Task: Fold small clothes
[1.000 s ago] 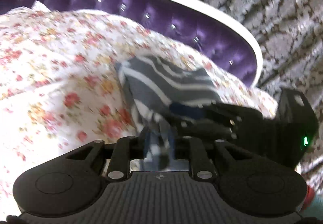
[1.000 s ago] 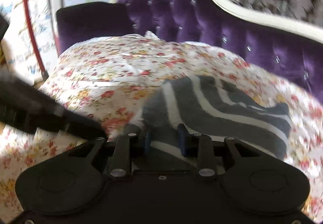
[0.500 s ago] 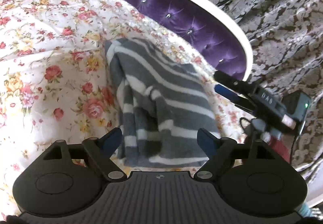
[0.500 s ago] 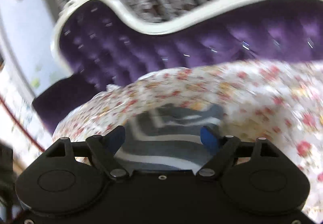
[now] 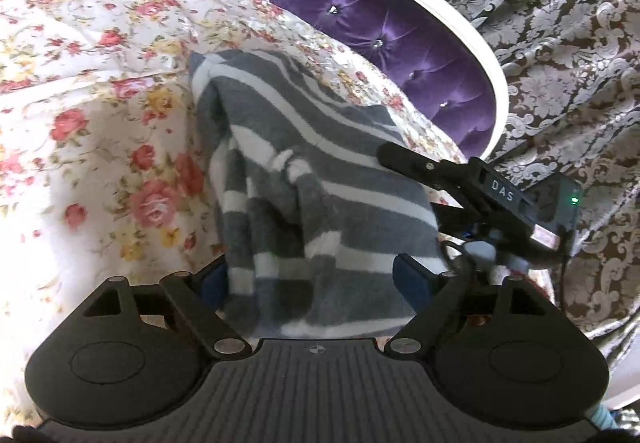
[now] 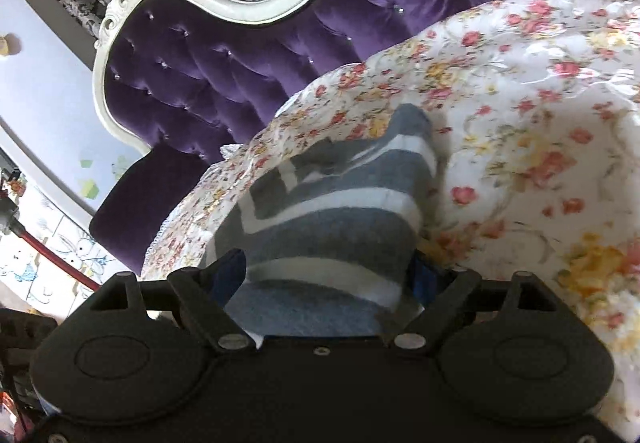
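Note:
A small grey garment with white stripes lies folded and bunched on the floral bedspread. My left gripper is open, its blue-padded fingers spread on either side of the garment's near edge. My right gripper is open too, its fingers spread around the garment's other end. The right gripper's body shows in the left wrist view, at the garment's right edge.
A purple tufted headboard with a white frame curves behind the bed; it also shows in the right wrist view. Patterned grey curtains hang beyond it. A red cable runs at the lower left.
Both grippers were shut on the garment one second ago and have opened, letting it drop onto the bedspread. The right gripper has swung round to the garment's right side.

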